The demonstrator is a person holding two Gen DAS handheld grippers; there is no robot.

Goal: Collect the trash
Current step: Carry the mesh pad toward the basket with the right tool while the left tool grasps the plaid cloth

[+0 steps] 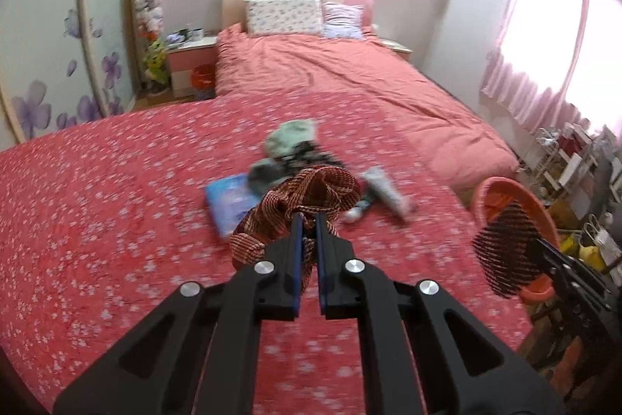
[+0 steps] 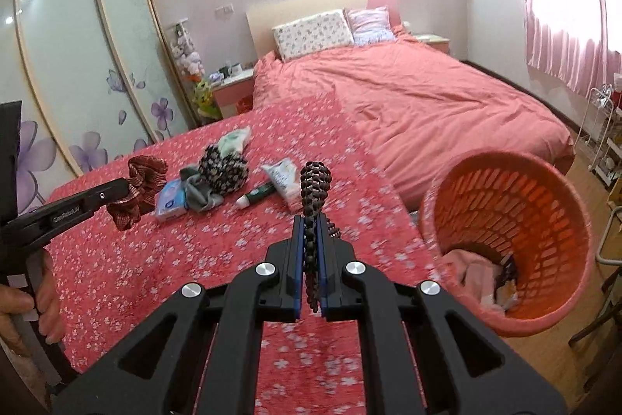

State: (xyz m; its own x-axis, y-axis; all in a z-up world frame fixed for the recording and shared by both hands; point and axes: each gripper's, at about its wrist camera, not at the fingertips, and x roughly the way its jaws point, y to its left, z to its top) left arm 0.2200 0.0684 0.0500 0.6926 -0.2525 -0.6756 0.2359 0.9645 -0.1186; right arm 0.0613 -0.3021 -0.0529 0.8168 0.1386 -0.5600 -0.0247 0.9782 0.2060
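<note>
While both tools grip cloth above the flowered bedspread point(image 2: 116, 259), the orange basket point(image 2: 544, 306) beside the bed holds pink fabric point(image 2: 472, 273) and wrappers. Left gripper point(image 1: 308, 220) clamps a red-brown sock point(image 1: 311, 187); right gripper point(image 2: 310, 220) pinches a dark checked sock point(image 2: 315, 181).

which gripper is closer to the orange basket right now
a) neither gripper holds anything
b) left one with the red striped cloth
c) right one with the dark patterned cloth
c: the right gripper, shut on the dark patterned cloth, is beside the orange basket; the left gripper holds the red striped cloth over the bed.
</note>
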